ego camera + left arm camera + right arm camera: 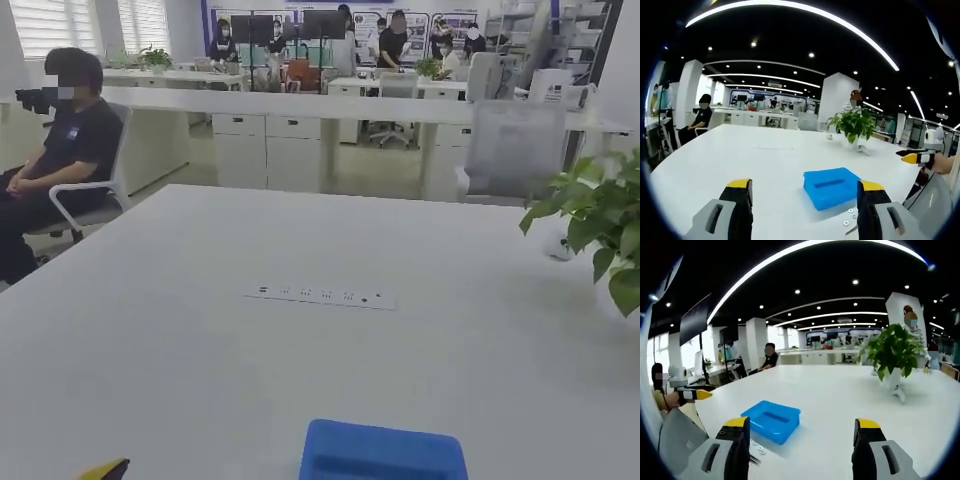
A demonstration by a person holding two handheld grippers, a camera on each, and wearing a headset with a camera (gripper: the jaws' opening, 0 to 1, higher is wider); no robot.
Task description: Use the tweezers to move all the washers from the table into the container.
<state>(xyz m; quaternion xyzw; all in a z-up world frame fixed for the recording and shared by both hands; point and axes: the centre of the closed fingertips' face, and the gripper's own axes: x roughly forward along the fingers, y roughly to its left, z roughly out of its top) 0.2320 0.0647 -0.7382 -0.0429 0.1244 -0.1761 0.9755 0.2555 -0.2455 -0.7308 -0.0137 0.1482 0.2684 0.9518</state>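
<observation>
Left tongs (804,187) and right tongs (802,423) both gape released. The washers (846,222), lower right beside the blue container (830,186), look thin, light, slippery; pinch one across its ring.

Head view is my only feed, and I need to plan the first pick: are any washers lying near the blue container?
Observer: Yes. The left gripper view shows a few small washers on the table beside the blue container, at its near corner.
Operator: Can they drop straight in?
Observer: The container's top has a long slot or recess; I cannot tell how deep it is.
Operator: Grippers ready?
Observer: The left gripper and the right gripper both have their jaws wide apart, with nothing between them.
</observation>
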